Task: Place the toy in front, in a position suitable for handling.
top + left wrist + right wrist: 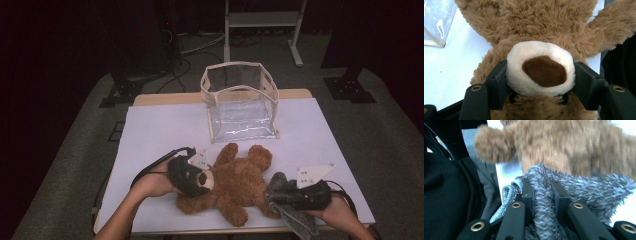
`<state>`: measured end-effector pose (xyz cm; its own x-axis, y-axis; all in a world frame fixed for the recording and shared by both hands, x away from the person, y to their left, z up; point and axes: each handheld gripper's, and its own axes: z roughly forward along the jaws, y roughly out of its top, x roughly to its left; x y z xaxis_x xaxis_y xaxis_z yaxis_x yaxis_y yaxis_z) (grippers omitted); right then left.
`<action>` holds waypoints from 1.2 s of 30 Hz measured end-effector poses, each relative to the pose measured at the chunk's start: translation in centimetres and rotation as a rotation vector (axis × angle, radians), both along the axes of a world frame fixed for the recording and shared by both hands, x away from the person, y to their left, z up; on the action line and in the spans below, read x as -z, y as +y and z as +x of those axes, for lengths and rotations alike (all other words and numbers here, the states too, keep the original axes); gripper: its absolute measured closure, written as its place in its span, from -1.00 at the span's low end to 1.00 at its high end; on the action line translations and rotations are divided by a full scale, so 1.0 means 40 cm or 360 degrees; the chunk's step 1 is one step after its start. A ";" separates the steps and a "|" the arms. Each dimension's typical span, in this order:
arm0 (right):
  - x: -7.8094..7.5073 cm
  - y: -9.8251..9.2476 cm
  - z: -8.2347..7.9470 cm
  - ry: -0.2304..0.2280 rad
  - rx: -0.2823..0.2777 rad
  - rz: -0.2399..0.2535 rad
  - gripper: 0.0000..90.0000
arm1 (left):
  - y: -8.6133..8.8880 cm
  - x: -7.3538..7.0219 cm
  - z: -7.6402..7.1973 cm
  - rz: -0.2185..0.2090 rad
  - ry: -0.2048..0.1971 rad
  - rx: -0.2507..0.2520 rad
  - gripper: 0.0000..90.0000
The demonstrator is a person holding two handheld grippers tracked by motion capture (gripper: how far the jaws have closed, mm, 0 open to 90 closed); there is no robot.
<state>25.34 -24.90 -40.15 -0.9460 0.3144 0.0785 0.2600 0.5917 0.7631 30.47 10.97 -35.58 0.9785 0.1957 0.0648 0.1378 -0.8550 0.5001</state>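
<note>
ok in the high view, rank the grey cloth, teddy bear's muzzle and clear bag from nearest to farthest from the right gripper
1. grey cloth: pinched in the right gripper itself, at the table's near right edge.
2. teddy bear's muzzle: to the left, clamped by the left gripper.
3. clear bag: standing open at the far middle of the table.

White-topped table [150, 130] with a light wood edge showing at the far side, standing on grey carpet floor [65, 150]. Brown teddy bear [235, 182] lies on its back on the near half, head toward the near left, legs toward the right, one arm pointing at the far side. Clear plastic bag [240, 100] with beige trim stands upright and open at the far middle, just beyond the bear, apart from it. Grey fuzzy cloth [292, 212] at the near right edge beside the bear's leg, hanging partly over the table edge.
</note>
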 end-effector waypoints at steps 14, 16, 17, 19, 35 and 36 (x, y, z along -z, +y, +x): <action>-0.063 0.050 0.024 -0.0083 -0.0089 0.0056 0.67 | -0.011 -0.001 0.005 0.0021 0.0007 0.0005 -0.22; -0.065 0.067 0.032 -0.0093 -0.0114 0.0051 0.67 | -0.011 -0.001 0.004 0.0021 0.0007 0.0006 -0.22; -0.067 0.084 0.039 -0.0100 -0.0130 0.0055 0.67 | -0.012 -0.001 0.004 0.0021 0.0005 0.0004 -0.22; -0.065 0.116 0.050 -0.0106 -0.0171 0.0057 0.67 | -0.012 -0.001 0.003 0.0027 0.0000 0.0004 -0.22; -0.084 0.130 0.051 -0.0146 -0.0199 0.0050 0.67 | -0.026 0.000 0.000 0.0029 -0.0020 0.0014 -0.22; -0.085 0.146 0.054 -0.0151 -0.0221 0.0044 0.67 | -0.026 0.000 0.000 0.0029 -0.0020 0.0014 -0.22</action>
